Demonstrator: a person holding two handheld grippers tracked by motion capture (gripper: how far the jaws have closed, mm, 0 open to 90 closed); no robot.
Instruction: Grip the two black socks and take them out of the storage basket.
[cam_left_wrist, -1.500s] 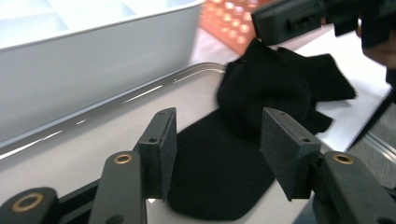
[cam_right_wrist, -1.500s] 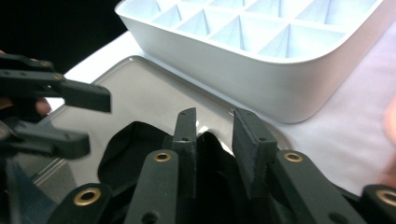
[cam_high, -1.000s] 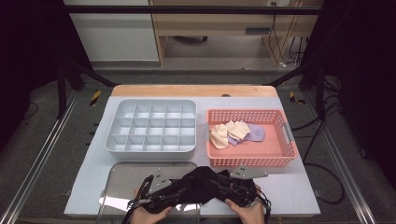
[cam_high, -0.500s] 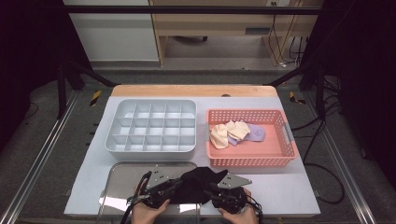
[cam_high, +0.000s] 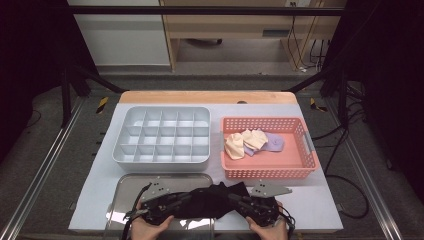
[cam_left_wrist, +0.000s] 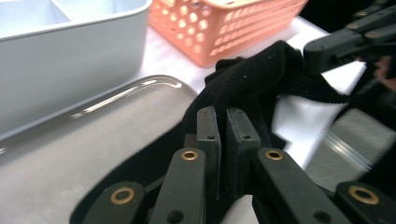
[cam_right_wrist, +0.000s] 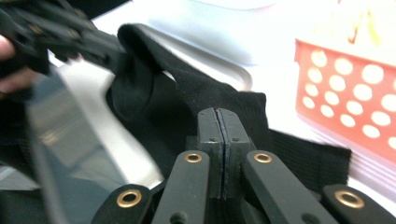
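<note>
From the high view, a black sock stretches between the left gripper and the right gripper at the near edge of the table, partly over a metal tray, with a grey compartment box and an orange basket of pale socks behind it. In the left gripper view, the jaws, which have just been closing, stand nearly together and pinch the sock's fabric above the tray. In the right gripper view, the jaws have just closed tight and clamp the sock beside the basket.
</note>
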